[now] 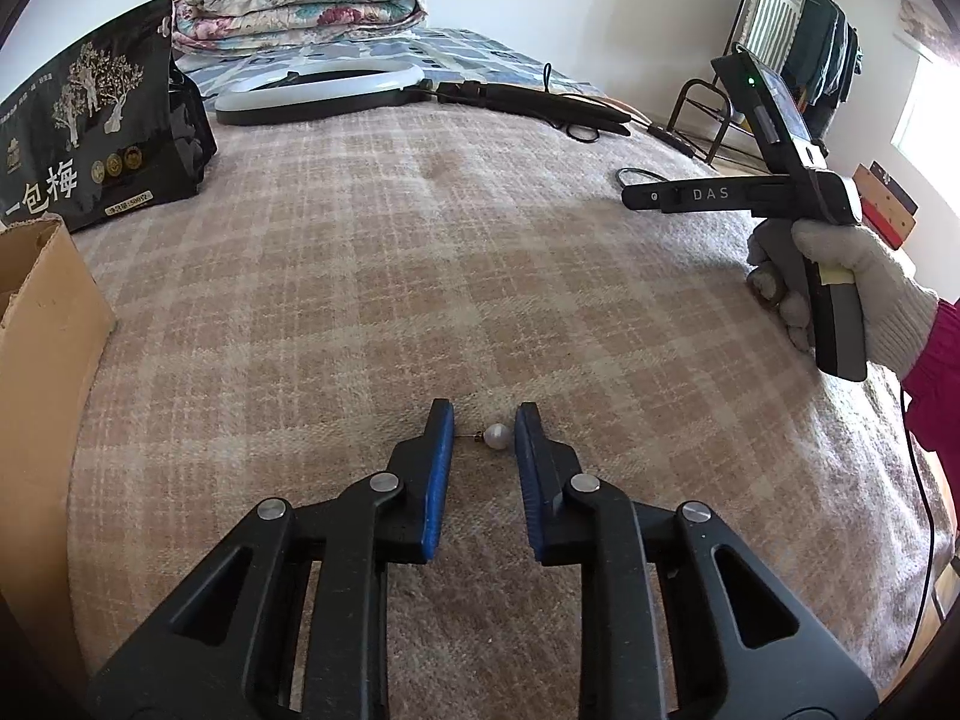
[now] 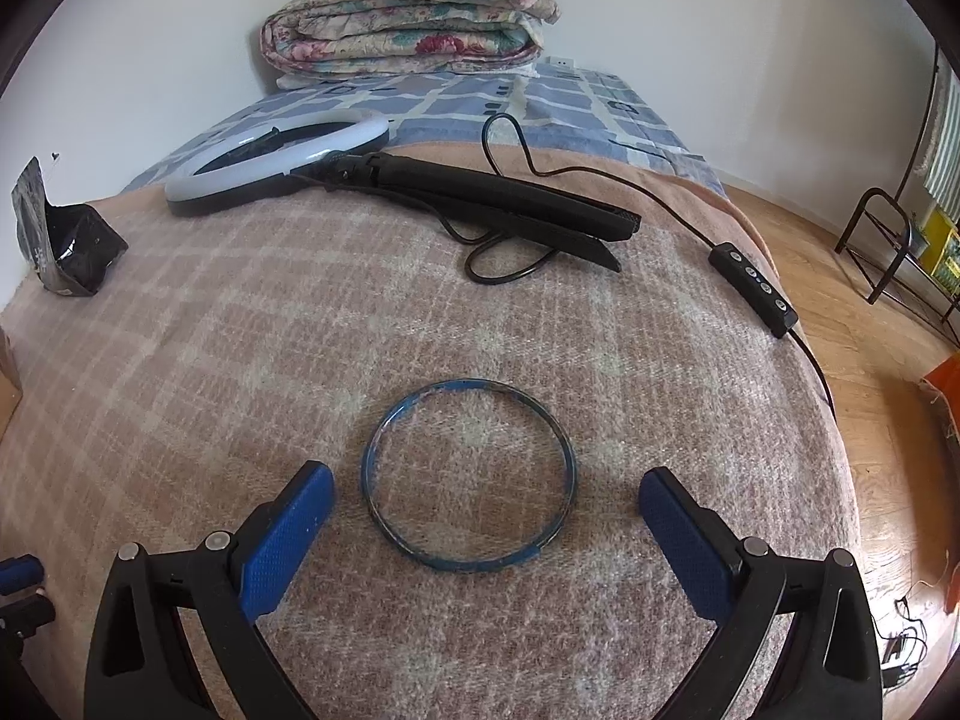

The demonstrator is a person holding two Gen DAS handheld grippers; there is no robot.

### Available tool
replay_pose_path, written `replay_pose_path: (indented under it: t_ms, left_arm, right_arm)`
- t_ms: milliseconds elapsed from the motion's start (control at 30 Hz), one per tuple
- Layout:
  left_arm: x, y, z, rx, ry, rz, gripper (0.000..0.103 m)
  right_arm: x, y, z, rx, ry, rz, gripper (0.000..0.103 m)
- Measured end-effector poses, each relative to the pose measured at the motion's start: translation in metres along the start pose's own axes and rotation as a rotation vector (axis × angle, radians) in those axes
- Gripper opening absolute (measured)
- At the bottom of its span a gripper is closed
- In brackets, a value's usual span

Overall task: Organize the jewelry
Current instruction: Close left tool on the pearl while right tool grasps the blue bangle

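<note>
A pearl earring (image 1: 498,437) with a thin wire lies on the plaid blanket (image 1: 420,276) between the tips of my left gripper (image 1: 485,420). The pearl is against the right blue pad (image 1: 528,450) and the wire reaches toward the left pad; the jaws stand narrow with a gap, not clamped. In the right wrist view a worn blue bangle (image 2: 375,450) lies flat on the blanket (image 2: 300,330), just beyond and between the fingers of my right gripper (image 2: 483,480), which is wide open and touches nothing. A white-gloved hand (image 1: 840,276) holds the right gripper (image 1: 636,198) above the blanket's right side.
A cardboard box (image 1: 42,324) and a black snack pouch (image 1: 90,120) stand at the left. A ring light (image 2: 270,156), its black folded stand (image 2: 498,198) and a cable remote (image 2: 753,288) lie farther back. A folded quilt (image 2: 408,18) sits behind. The bed edge drops to wooden floor (image 2: 870,390) on the right.
</note>
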State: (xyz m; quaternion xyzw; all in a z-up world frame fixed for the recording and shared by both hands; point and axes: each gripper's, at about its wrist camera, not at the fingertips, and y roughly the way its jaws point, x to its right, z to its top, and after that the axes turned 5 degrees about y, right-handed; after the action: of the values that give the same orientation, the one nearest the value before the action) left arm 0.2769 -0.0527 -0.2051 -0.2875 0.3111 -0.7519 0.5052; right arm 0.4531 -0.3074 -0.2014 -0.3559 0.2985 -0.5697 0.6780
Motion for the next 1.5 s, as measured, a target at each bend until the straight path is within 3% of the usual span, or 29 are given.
replay_pose_path:
  t_ms: [167,300,1033,1500]
  left_arm:
    - [-0.001,0.000,0.000,0.002,-0.004,-0.005,0.018]
    - [-0.001,0.000,0.000,0.002,-0.004,-0.004,0.018]
    - [0.002,-0.021,-0.004,0.014,0.005,0.018,0.017]
    - [-0.003,-0.086,-0.009,0.072,-0.014,0.059,0.017]
  right_arm:
    - [0.004,0.003,0.000,-0.016,0.024,0.010,0.096]
    - [0.006,0.000,0.000,-0.007,0.037,0.037,0.074]
    - [-0.010,-0.039,-0.011,0.028,0.048,0.059,0.074]
    - [-0.049,-0.106,-0.025,0.051,0.004,0.091,0.074]
